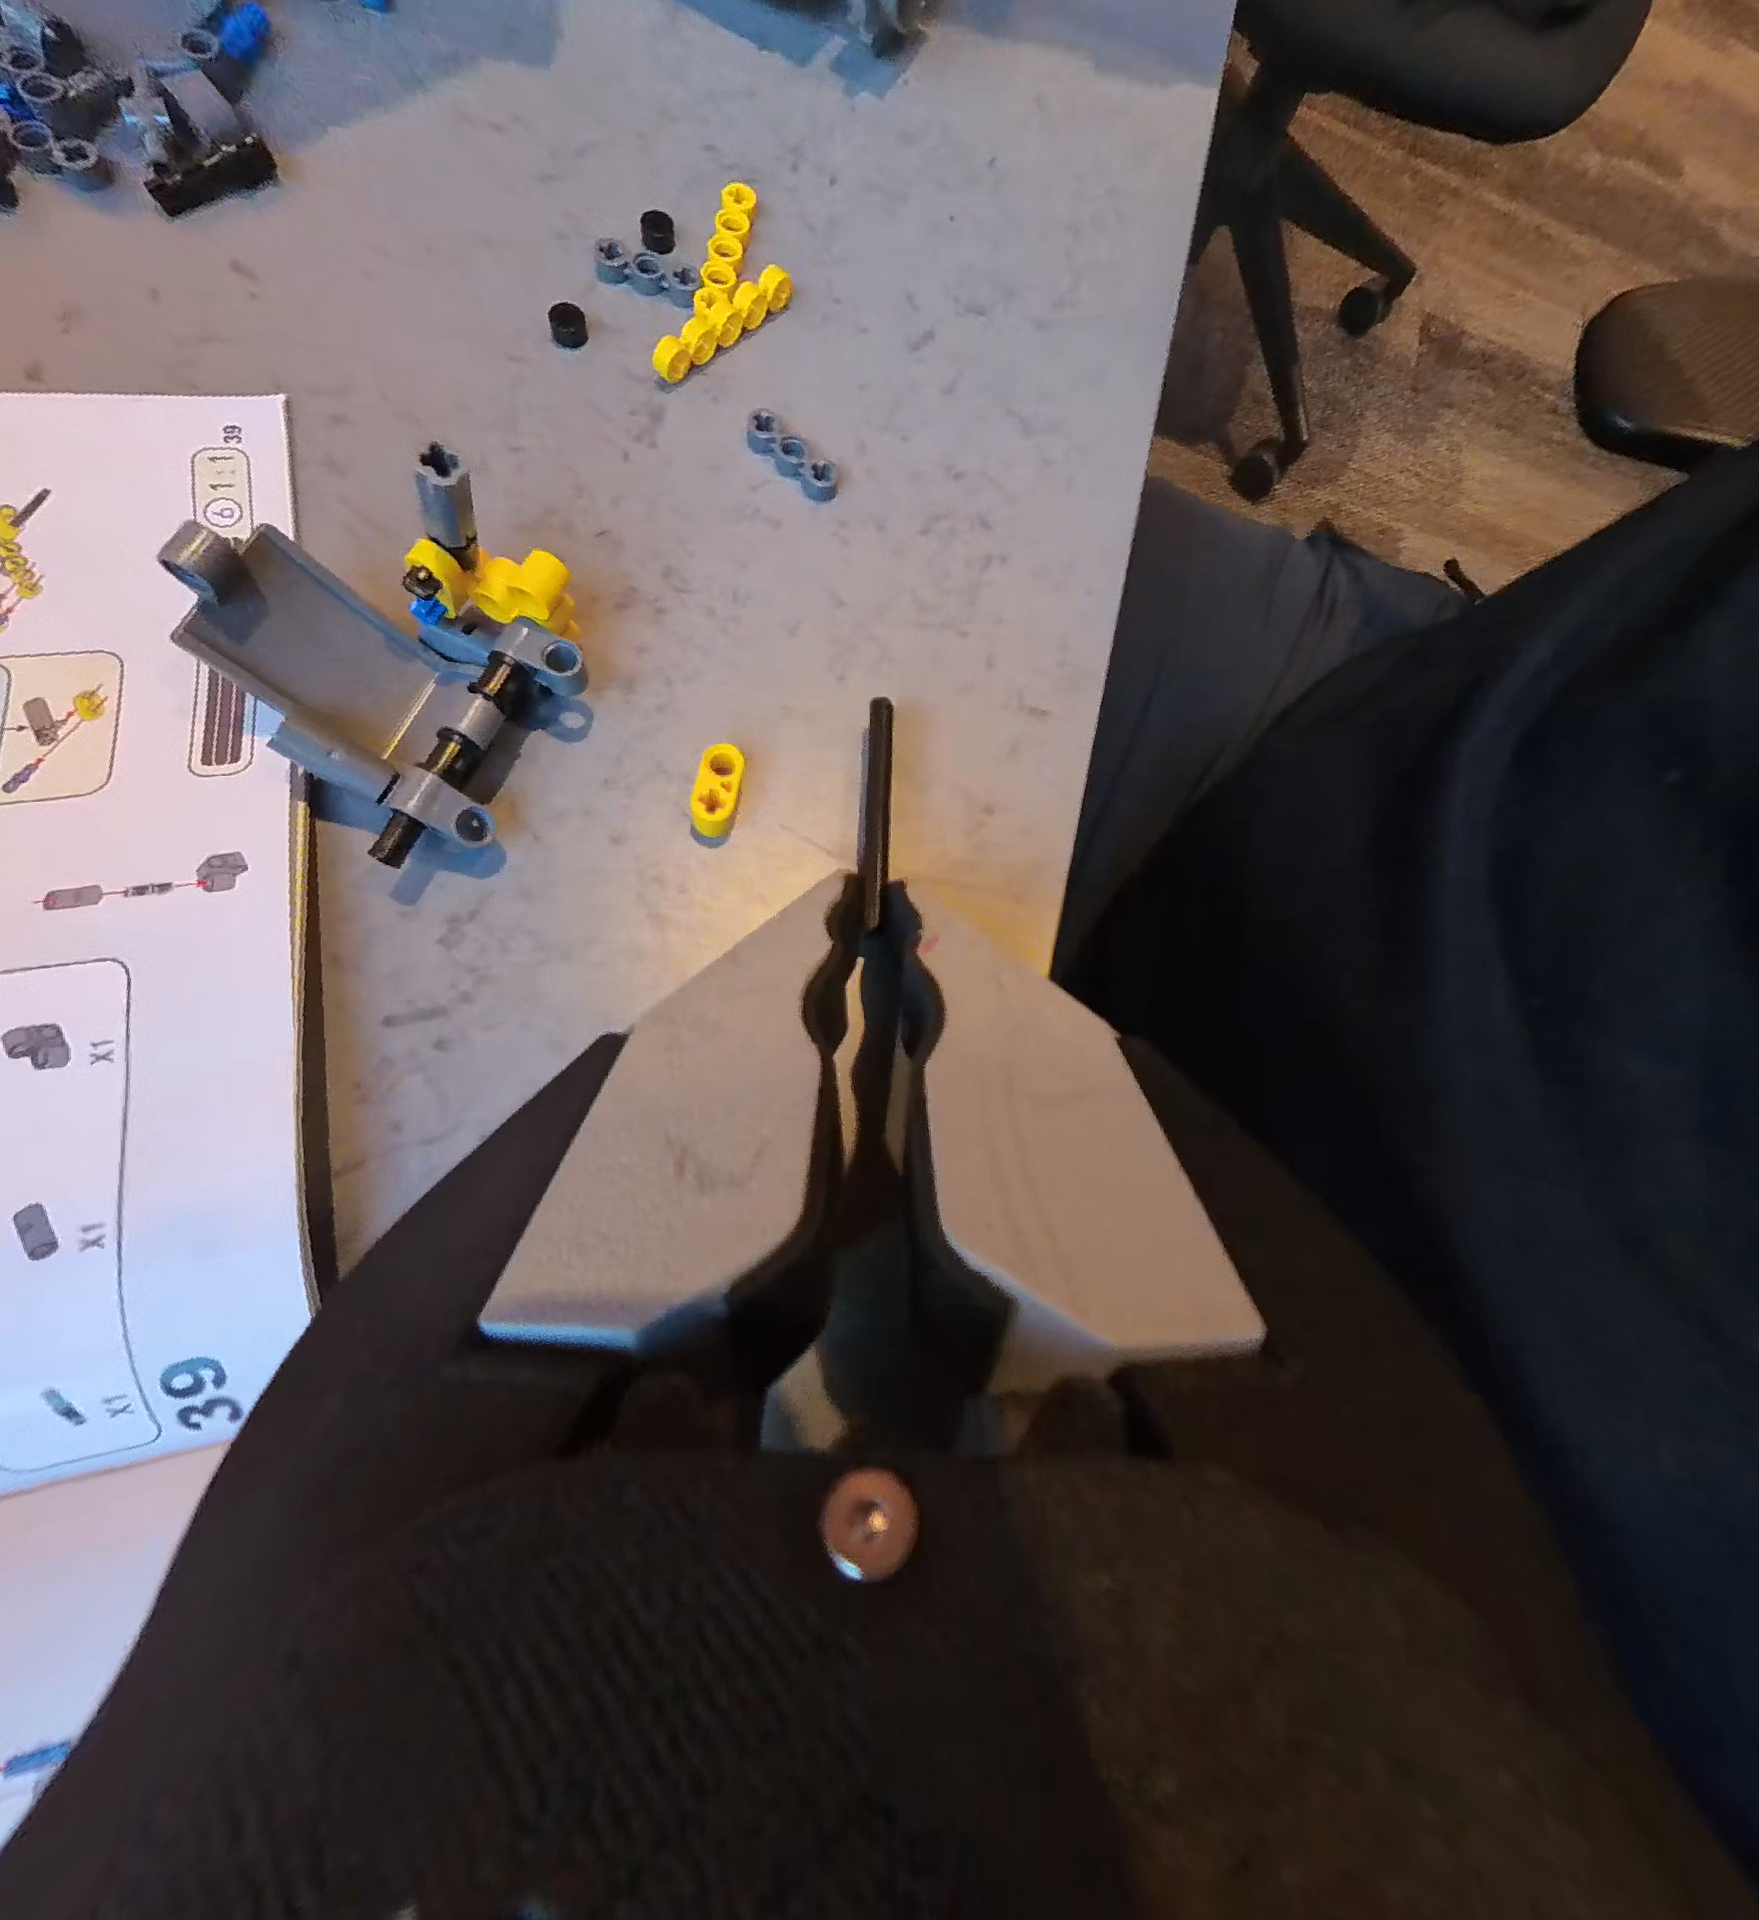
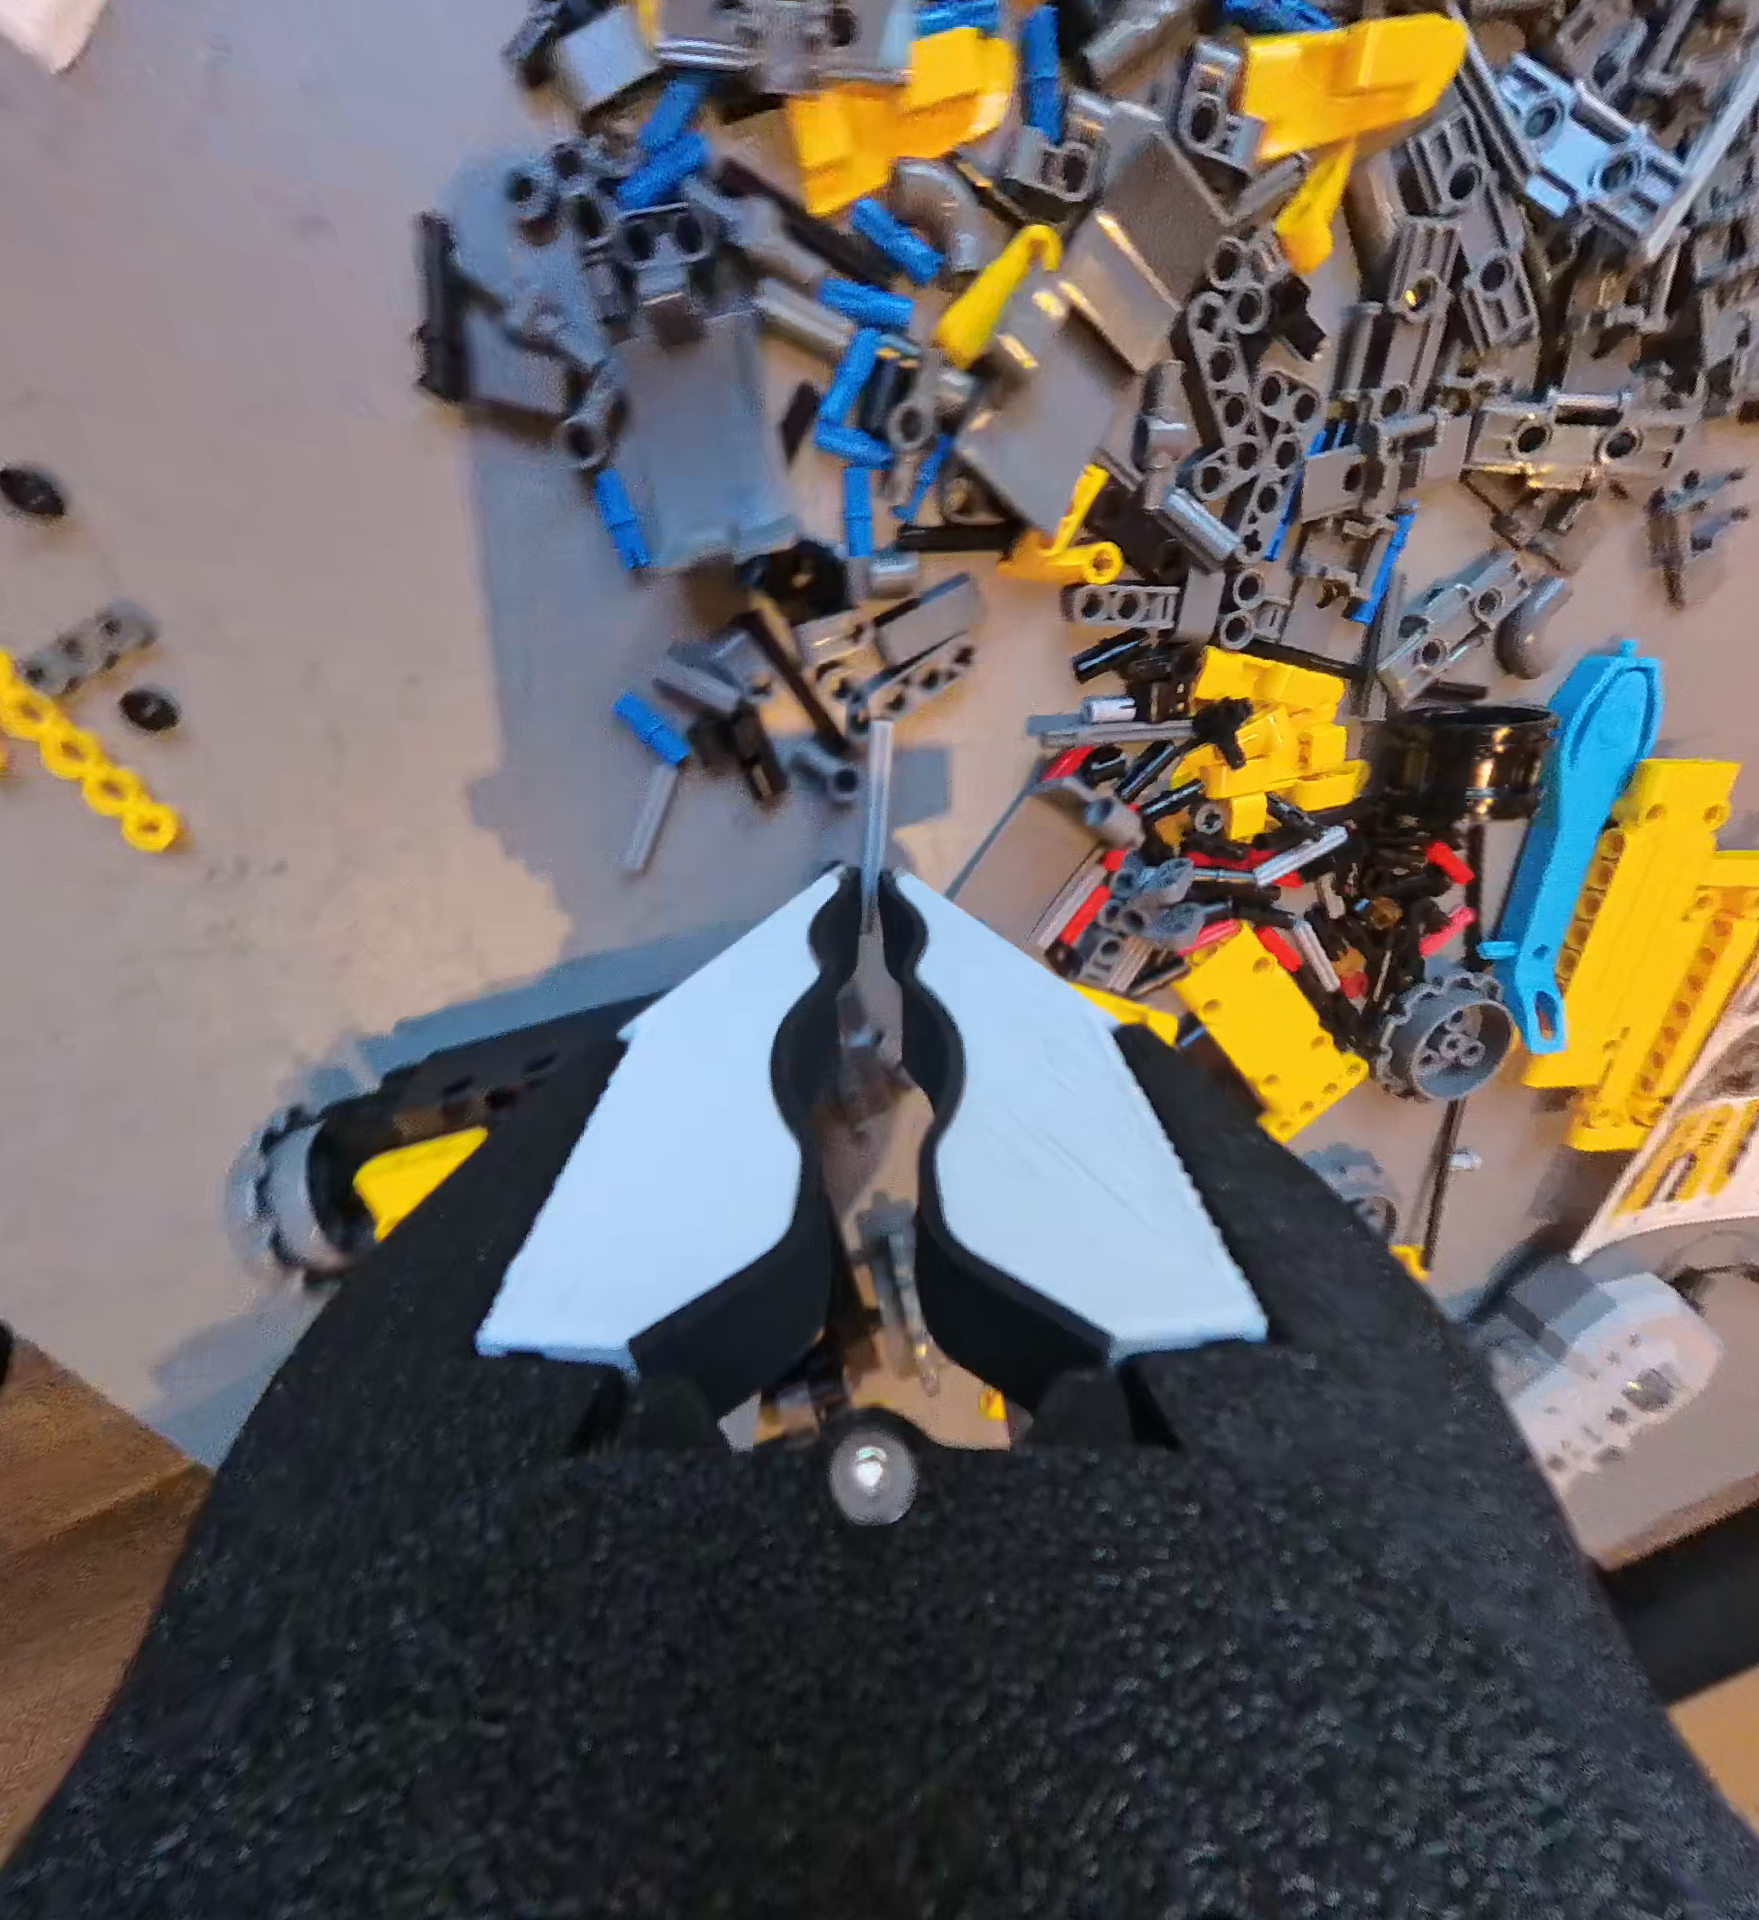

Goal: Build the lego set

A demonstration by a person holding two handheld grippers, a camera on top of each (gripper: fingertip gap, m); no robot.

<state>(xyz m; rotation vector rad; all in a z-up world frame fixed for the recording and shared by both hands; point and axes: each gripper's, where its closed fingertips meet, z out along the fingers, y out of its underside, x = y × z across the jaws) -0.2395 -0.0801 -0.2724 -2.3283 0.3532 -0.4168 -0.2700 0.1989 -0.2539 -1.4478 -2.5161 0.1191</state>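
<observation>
Here the left gripper [image 1: 875,894] is pinched on a thin black axle [image 1: 877,800] poking out toward 12 o'clock, with the yellow two-hole piece [image 1: 717,790] at its 10 o'clock on the grey table [image 1: 958,416]. The right gripper [image 2: 875,883] nips a grey axle [image 2: 877,810], seemingly lifted clear of the loose parts pile [image 2: 1218,416] at 1 o'clock, though blur hides any contact.

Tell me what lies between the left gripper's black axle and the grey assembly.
In the left wrist view, only a small yellow two-hole piece lies between the black axle and the grey assembly.
</observation>
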